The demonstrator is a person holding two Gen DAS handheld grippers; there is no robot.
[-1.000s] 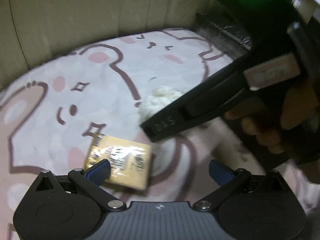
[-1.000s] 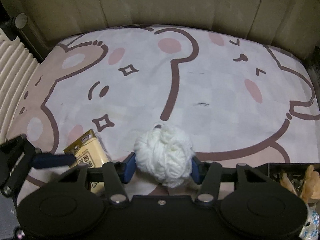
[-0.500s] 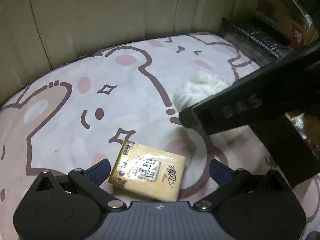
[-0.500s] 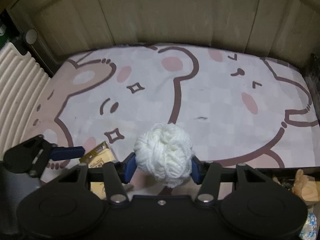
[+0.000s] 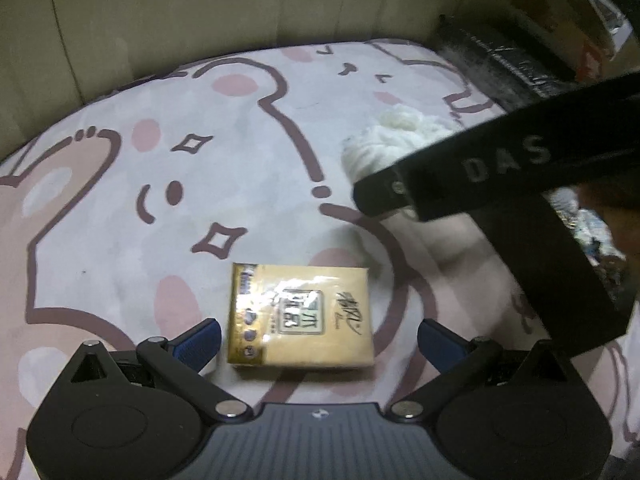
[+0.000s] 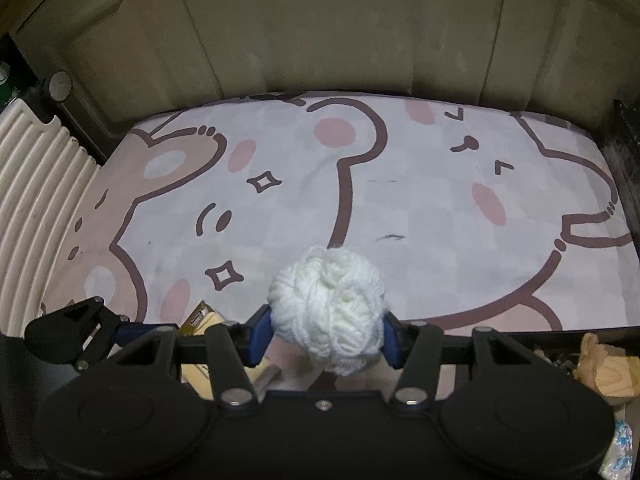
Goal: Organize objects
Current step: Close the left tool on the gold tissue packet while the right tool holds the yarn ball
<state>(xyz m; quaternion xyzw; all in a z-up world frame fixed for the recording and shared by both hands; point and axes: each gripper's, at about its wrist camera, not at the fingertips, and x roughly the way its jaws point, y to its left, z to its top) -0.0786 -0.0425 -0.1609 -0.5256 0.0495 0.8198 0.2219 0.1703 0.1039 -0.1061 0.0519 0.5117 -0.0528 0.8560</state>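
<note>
Right gripper (image 6: 326,330) clamped on white yarn ball (image 6: 326,310), bottom centre of frame; left gripper (image 5: 318,336) spread wide either side of gold tissue pack (image 5: 300,314), bottom centre. Risk: soft yarn slipping loose; glossy pack skidding on cartoon mat (image 5: 120,200) during closure.

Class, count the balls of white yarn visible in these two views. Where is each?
1. The white yarn ball is clamped between the right gripper fingers, above the cartoon mat. Others may be hidden behind the grippers.
</note>
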